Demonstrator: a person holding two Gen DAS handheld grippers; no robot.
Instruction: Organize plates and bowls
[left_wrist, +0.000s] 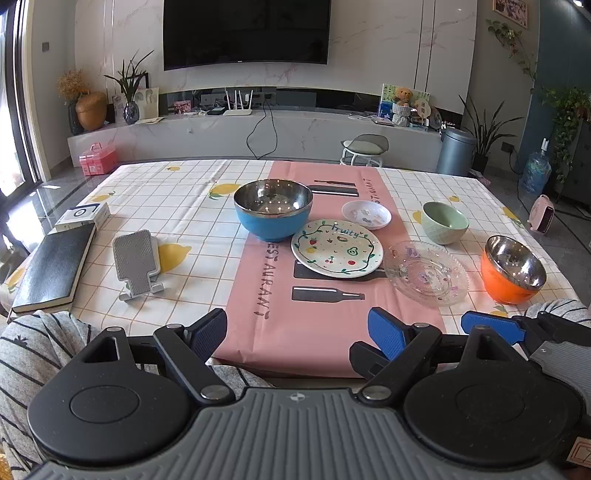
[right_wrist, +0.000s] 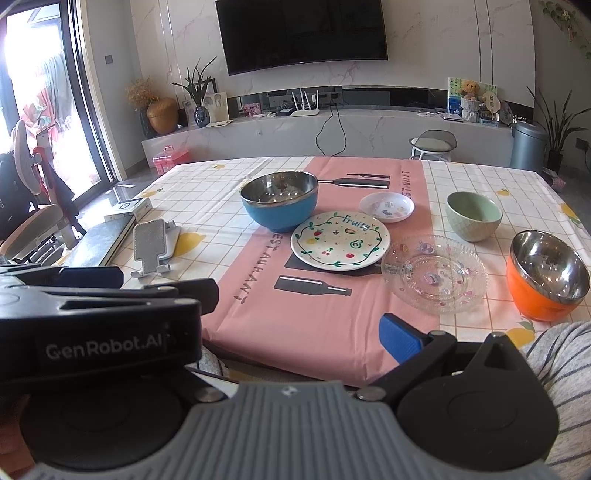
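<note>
On the table stand a blue steel-lined bowl (left_wrist: 273, 208) (right_wrist: 279, 201), a white "Fruity" plate (left_wrist: 337, 248) (right_wrist: 340, 240), a small white dish (left_wrist: 366, 214) (right_wrist: 386, 207), a clear glass plate (left_wrist: 426, 272) (right_wrist: 434, 273), a pale green bowl (left_wrist: 445, 222) (right_wrist: 473, 215) and an orange steel-lined bowl (left_wrist: 512, 269) (right_wrist: 547, 275). My left gripper (left_wrist: 297, 334) is open and empty over the near table edge. My right gripper (right_wrist: 303, 328) is open and empty beside it; the left gripper's body hides its left finger. All dishes lie apart from both grippers.
A grey phone stand (left_wrist: 136, 260) (right_wrist: 149, 247), a black notebook (left_wrist: 55, 267) and a white box (left_wrist: 83, 214) lie on the table's left side. A pink runner (left_wrist: 291, 295) crosses the middle. A stool (left_wrist: 365, 147) stands behind the table.
</note>
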